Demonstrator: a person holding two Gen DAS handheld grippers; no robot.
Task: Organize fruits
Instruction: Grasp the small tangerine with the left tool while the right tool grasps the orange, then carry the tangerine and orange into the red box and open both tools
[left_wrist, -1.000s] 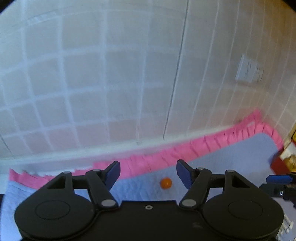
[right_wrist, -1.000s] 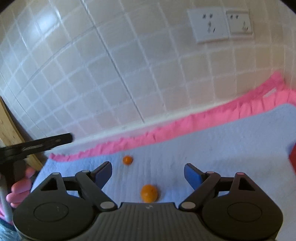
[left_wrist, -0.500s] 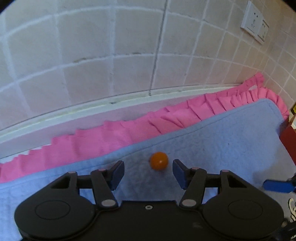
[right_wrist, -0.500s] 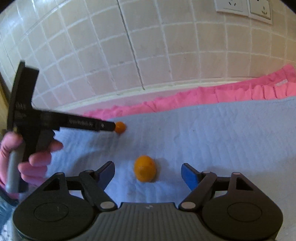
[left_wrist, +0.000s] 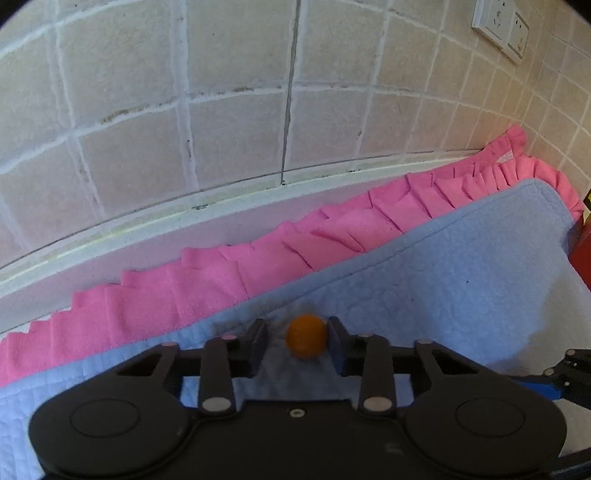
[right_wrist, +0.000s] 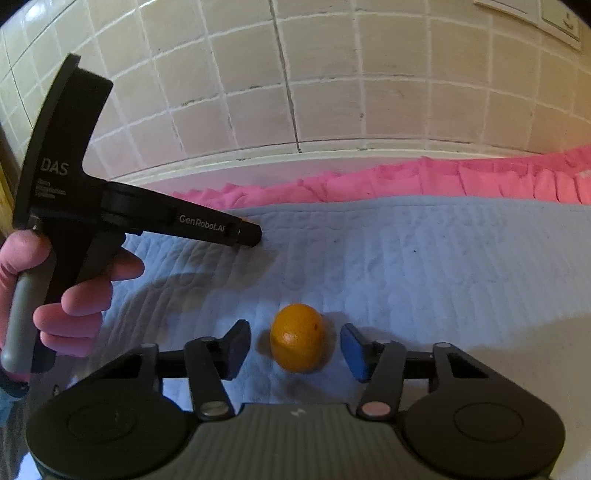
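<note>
On the blue quilted mat (left_wrist: 461, 266), near its far edge, small orange fruit (left_wrist: 306, 336) sits btwn our left gripper (left_wrist: 297, 345), jaws just closing, right pad touching, left w/ gap. Right gripper (right_wrist: 293, 349) closing round bigger orange (right_wrist: 297, 338), gaps both sides.

Both grippers tilt steeply downward, side by side. The left gripper (left_wrist: 297, 341) has just been closing; its right pad touches a small orange fruit (left_wrist: 306, 336) while a gap shows at the left pad. The left hand (right_wrist: 55, 291) wraps its handle. The right gripper (right_wrist: 293, 349) has just been closing too, pads still clear of a larger orange fruit (right_wrist: 297, 338) between them.
</note>
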